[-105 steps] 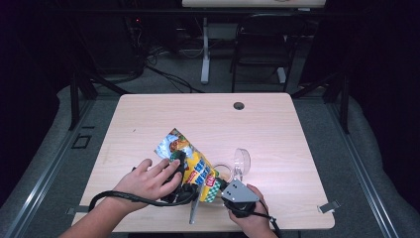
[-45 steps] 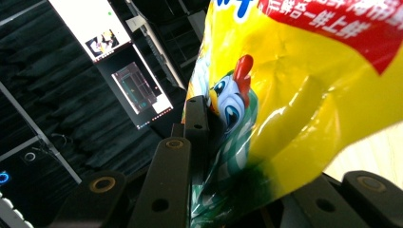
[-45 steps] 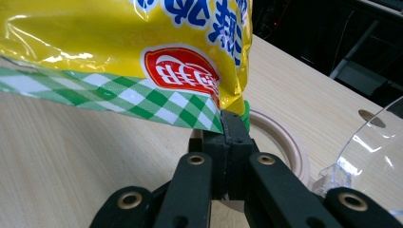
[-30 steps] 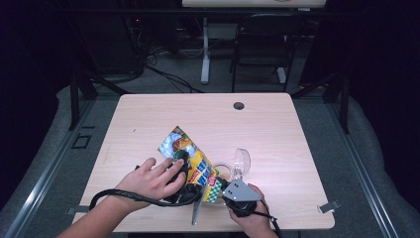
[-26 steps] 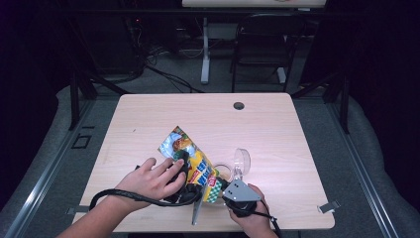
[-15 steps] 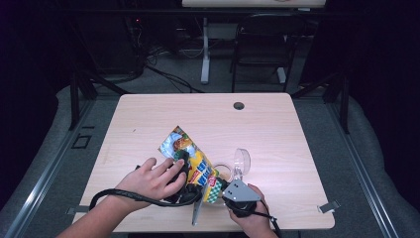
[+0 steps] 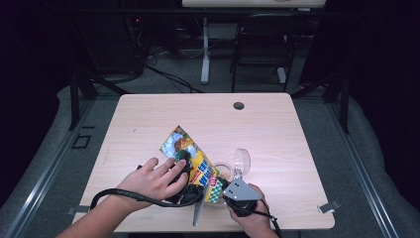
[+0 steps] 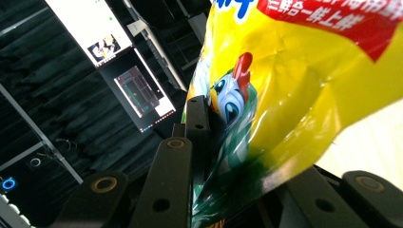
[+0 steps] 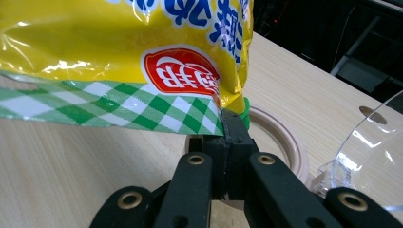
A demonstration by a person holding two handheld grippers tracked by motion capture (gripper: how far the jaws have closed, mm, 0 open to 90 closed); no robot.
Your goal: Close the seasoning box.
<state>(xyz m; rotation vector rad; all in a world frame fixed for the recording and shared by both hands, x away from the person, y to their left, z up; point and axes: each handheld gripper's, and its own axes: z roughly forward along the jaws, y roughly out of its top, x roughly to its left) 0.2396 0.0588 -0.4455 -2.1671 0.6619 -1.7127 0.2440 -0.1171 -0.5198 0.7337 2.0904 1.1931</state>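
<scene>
A yellow snack bag (image 7: 188,148) with a cartoon rooster and a green checked end lies tilted near the table's front edge. My left gripper (image 7: 184,162) sits under the person's left hand (image 7: 151,179). In the left gripper view its jaws (image 8: 209,118) are shut on the bag (image 8: 285,85), pinching the crinkled foil. My right gripper (image 7: 220,187), topped by a grey plate, is at the bag's near end. In the right gripper view it (image 9: 228,124) is shut on the green checked corner of the bag (image 9: 142,57).
A clear plastic tub (image 7: 241,159) and a beige ring (image 9: 280,142) lie just right of the bag. A cable hole (image 7: 238,105) marks the table's far side. A thin grey strip (image 7: 198,210) lies at the front edge. A chair (image 7: 262,44) stands beyond the table.
</scene>
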